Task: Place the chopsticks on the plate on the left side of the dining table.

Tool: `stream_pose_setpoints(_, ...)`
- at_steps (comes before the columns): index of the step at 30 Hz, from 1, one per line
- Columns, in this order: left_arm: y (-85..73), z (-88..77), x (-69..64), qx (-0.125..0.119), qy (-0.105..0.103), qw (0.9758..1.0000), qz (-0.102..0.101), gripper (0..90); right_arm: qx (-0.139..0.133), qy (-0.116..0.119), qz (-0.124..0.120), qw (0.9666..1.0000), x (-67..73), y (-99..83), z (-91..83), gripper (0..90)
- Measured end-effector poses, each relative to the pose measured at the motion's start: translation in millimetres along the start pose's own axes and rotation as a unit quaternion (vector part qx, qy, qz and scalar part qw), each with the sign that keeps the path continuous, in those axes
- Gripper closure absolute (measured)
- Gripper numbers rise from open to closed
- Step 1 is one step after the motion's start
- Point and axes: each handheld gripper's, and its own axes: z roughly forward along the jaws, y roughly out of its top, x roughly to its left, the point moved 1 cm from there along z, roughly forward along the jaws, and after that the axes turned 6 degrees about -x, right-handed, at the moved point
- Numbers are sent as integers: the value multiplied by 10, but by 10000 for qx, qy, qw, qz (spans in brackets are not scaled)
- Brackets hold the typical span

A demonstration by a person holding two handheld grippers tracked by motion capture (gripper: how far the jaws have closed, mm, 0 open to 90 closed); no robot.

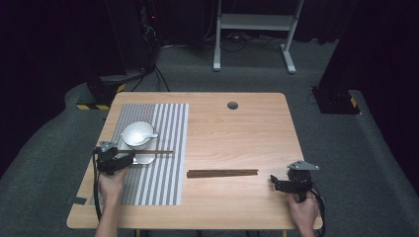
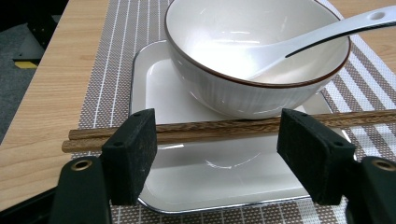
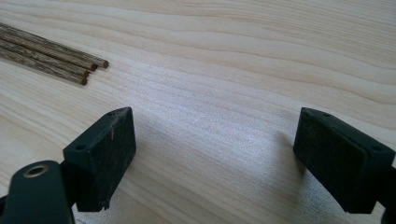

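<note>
White bowl with a brown rim, white spoon, white tray, dark brown chopsticks, grey-and-white striped placemat, light wood-grain tabletop, black jaws on each hand-held gripper

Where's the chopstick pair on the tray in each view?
High view: chopsticks lie across the tray, in front of the bowl, by the left gripper.
Left gripper view: chopsticks run crosswise over the tray, between the open jaws.
Right gripper view: not that pair; the loose sticks lie on bare table.
Shared landmark: the bowl, in the high and left gripper views.
</note>
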Motion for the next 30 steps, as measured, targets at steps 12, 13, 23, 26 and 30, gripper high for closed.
stream_pose_setpoints(12,10,-40,-87,-42,-175,9998,52,285,-1,0,1,10000,0,0,0,128)
stream_pose_setpoints(13,11,-43,-98,-44,-187,9998,78,285,0,0,0,10000,0,0,0,128)
stream_pose_setpoints(23,39,-91,-185,-43,-338,9992,232,296,-1,-1,2,10000,0,0,0,128)
stream_pose_setpoints(26,45,-107,-213,-63,-403,9989,241,296,0,1,1,10000,0,0,0,128)
stream_pose_setpoints(30,54,-123,-256,-72,-473,9985,252,293,0,0,1,10000,0,0,0,128)
